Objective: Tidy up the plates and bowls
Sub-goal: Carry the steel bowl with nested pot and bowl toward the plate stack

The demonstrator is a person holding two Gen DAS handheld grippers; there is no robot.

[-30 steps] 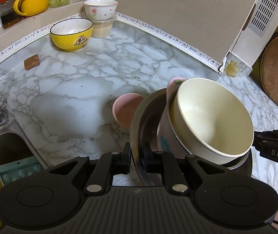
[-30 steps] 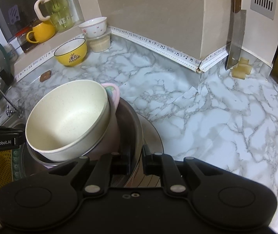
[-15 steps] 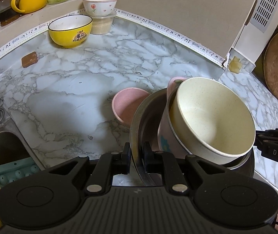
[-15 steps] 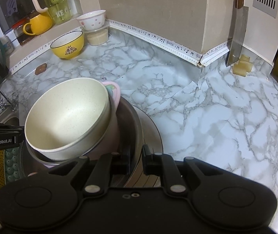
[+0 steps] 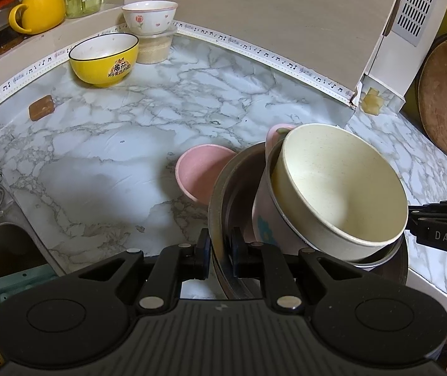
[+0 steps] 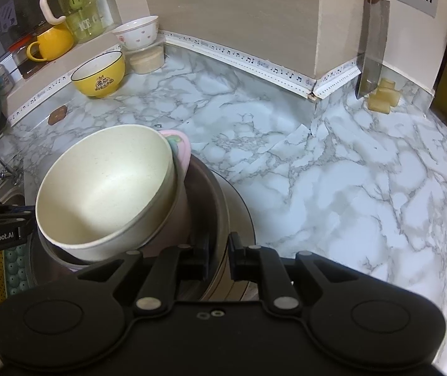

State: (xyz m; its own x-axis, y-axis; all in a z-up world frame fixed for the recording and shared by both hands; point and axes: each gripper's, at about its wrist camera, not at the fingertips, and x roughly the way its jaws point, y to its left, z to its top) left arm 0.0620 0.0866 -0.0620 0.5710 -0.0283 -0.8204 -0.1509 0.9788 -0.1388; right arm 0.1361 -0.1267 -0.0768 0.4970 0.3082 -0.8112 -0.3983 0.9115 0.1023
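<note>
Gripping opposite edges of one steel basin, both grippers were clenched on its rim: the left gripper on the near-left edge, the right gripper on the near-right edge, each with one finger inside the wall and one outside.

Contents of basin, just ahead of both sets of fingers: a cream bowl, tilted, nested in a pink patterned cup or bowl; what lay beneath them could not be told.

Items beyond the left gripper, on the marble counter:
- small pink bowl, just beside the basin's far-left rim, whether touching could not be told;
- yellow bowl, well ahead, near the wall;
- white flowered bowl, stacked on a lidded tub;
- brown pad, ahead to the left.

Items ahead and to the right of the right gripper: a cleaver hanging at the wall, yellowish blocks below it.
</note>
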